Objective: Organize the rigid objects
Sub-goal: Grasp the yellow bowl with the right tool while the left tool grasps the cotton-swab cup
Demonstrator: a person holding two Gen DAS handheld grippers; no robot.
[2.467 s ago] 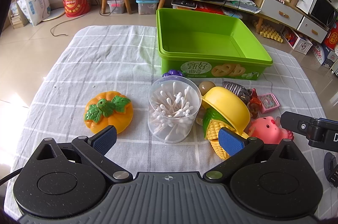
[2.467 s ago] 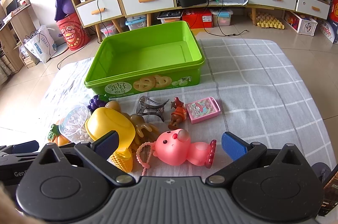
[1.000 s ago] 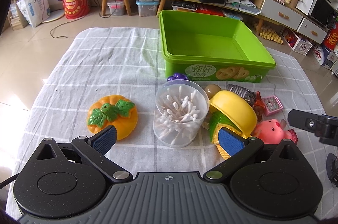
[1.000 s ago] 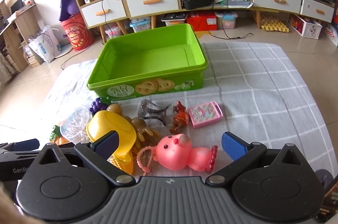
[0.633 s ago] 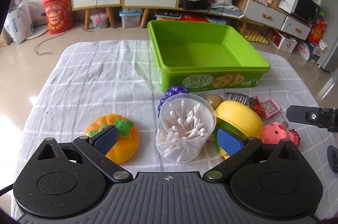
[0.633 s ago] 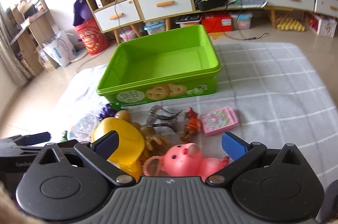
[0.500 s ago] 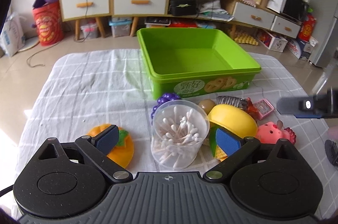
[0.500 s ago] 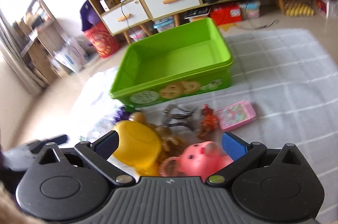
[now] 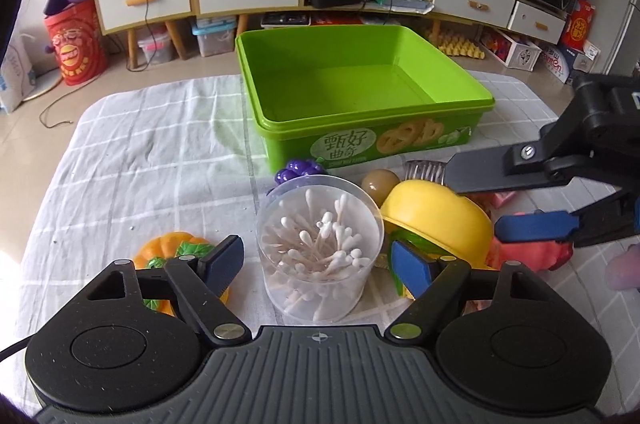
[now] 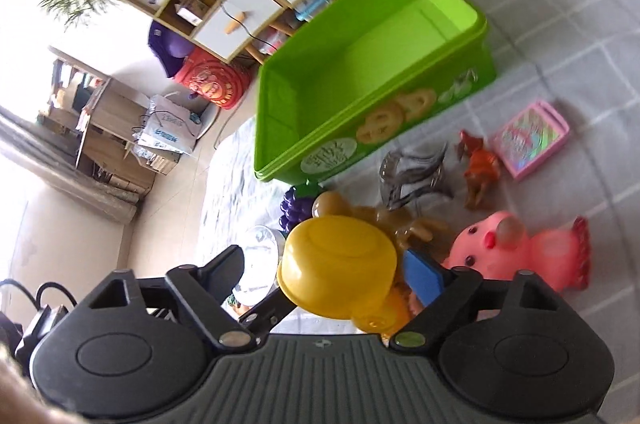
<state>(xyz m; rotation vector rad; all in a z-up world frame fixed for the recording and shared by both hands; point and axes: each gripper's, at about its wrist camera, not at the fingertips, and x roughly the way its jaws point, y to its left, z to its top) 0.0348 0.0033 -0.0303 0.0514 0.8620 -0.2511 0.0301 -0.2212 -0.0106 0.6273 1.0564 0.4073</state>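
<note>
1. At the bottom of the left wrist view, the left gripper (image 9: 316, 260) has its jaws on both sides of the clear jar of cotton swabs (image 9: 320, 250). The jaws have just been closing, but a small gap to the jar wall shows on each side, so they are spread and not pressing.
2. At the bottom of the right wrist view, the right gripper (image 10: 324, 272) has the yellow bowl (image 10: 338, 272) between its jaws. They have just been closing too; the blue pad on the right is at the bowl's edge, but I cannot tell if both pads press it.
3. Left of the jar in the left wrist view lies the toy pumpkin (image 9: 176, 248), partly behind the left finger.
4. Right of the bowl in the right wrist view lies the pink pig toy (image 10: 520, 252).
5. Above these, in the middle of the right wrist view, are a hair clip (image 10: 412, 171), a small orange figure (image 10: 478, 167), a pink card box (image 10: 530, 139) and purple toy grapes (image 10: 296, 207).
6. Farthest on the checked cloth (image 9: 160, 159) stands the green box (image 9: 360, 87), open and with nothing inside.
</note>
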